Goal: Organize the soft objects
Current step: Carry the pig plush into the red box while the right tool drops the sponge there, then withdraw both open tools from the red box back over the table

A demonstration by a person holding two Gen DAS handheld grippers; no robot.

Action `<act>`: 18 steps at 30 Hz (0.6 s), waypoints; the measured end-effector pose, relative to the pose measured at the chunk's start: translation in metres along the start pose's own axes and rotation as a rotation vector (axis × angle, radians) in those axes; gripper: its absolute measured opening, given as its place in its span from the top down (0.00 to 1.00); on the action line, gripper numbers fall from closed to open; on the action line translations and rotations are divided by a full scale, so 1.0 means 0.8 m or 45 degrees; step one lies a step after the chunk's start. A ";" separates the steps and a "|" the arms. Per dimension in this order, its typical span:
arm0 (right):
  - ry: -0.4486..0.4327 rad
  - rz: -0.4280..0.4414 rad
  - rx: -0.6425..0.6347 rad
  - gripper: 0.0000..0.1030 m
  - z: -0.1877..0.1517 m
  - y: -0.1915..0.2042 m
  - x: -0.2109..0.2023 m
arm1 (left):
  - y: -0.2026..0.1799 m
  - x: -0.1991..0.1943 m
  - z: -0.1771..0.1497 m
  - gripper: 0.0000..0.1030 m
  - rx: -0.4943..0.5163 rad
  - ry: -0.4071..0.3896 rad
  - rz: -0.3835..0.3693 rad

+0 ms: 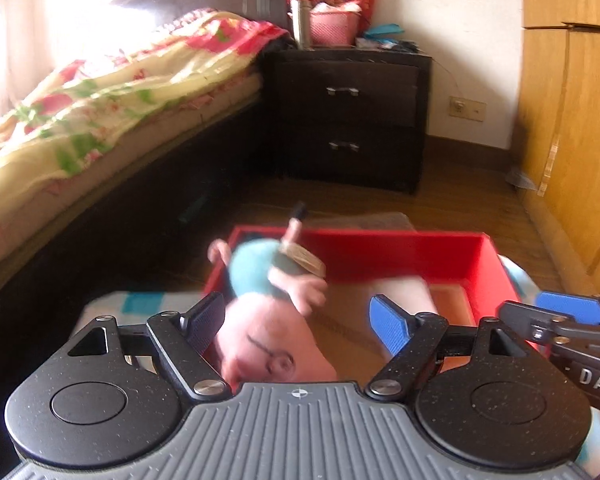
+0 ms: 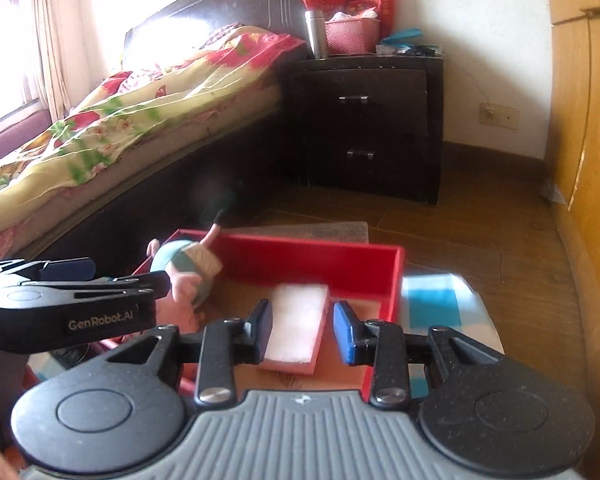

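Note:
A red open box stands on a blue-and-white checked surface. A blurred pink plush pig in a teal top hangs head-down over the box's left side, between the fingers of my left gripper. The black finger is beside its head and the blue one stands clear, so this gripper is open. A pink-and-white sponge block lies in the box between the fingers of my right gripper, which is open with a small gap on the blue side. Each gripper also shows in the other's view.
A bed with a floral quilt runs along the left. A dark two-drawer nightstand stands behind the box, carrying a pink basket, a steel flask and a red bag. A wooden wardrobe fills the right side.

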State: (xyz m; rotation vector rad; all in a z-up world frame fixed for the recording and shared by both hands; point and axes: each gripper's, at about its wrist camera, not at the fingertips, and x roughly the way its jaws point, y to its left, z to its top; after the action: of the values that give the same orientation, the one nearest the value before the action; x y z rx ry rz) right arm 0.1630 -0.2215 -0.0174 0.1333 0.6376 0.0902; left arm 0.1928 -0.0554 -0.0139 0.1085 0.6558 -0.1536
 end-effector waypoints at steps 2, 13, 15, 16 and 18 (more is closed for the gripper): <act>0.015 0.000 -0.013 0.79 -0.006 0.002 -0.010 | 0.000 -0.013 -0.007 0.24 0.011 0.006 -0.012; 0.056 0.013 0.027 0.75 -0.035 0.002 -0.049 | 0.011 -0.049 -0.064 0.24 -0.024 0.128 -0.013; 0.053 0.021 0.034 0.74 -0.037 0.002 -0.055 | 0.011 -0.050 -0.073 0.24 -0.016 0.150 -0.011; 0.051 0.025 0.037 0.74 -0.037 0.002 -0.057 | 0.012 -0.051 -0.077 0.24 -0.015 0.157 -0.010; 0.050 0.035 0.037 0.73 -0.040 0.004 -0.062 | 0.013 -0.053 -0.085 0.24 -0.007 0.166 -0.009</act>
State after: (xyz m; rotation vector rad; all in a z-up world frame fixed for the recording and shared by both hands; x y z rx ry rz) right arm 0.1044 -0.2217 -0.0132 0.1689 0.6769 0.1101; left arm 0.1212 -0.0302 -0.0409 0.1120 0.7865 -0.1522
